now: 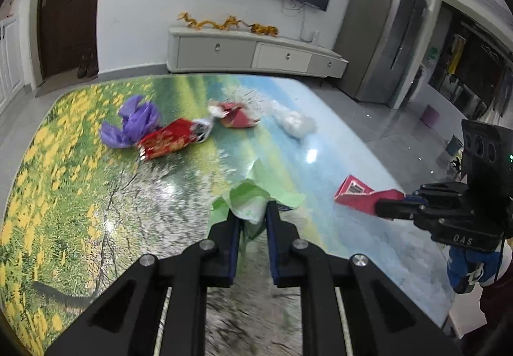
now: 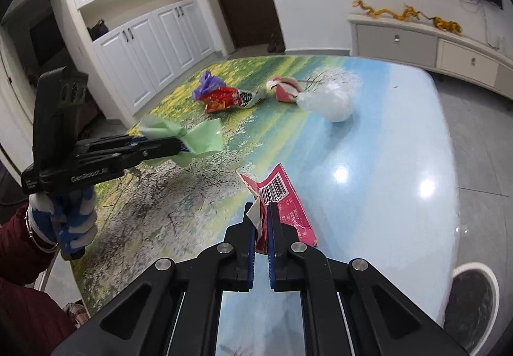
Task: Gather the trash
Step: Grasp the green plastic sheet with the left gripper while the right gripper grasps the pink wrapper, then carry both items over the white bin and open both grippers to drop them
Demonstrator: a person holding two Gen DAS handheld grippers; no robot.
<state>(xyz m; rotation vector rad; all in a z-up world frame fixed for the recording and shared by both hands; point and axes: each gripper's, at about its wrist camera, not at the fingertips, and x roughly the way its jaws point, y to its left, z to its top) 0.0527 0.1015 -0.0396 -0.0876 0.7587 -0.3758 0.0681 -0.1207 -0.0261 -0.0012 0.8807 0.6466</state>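
The left gripper (image 1: 252,215) is clamped on a green wrapper (image 1: 253,199); the right gripper (image 2: 262,218) pinches a pink packet (image 2: 288,205) by its near edge. Both are near the tabletop (image 2: 384,170). Keep both grips firm while carrying. 4 scraps remain far, including a purple bag (image 1: 134,125).

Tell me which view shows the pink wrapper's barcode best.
The right wrist view: the pink wrapper faces the camera, barcode sharp, clamped in the right gripper. The left wrist view shows it small, side-on, barcode blurred.

Black grippers (image 1: 251,218) — blue-white gloves (image 2: 75,224)
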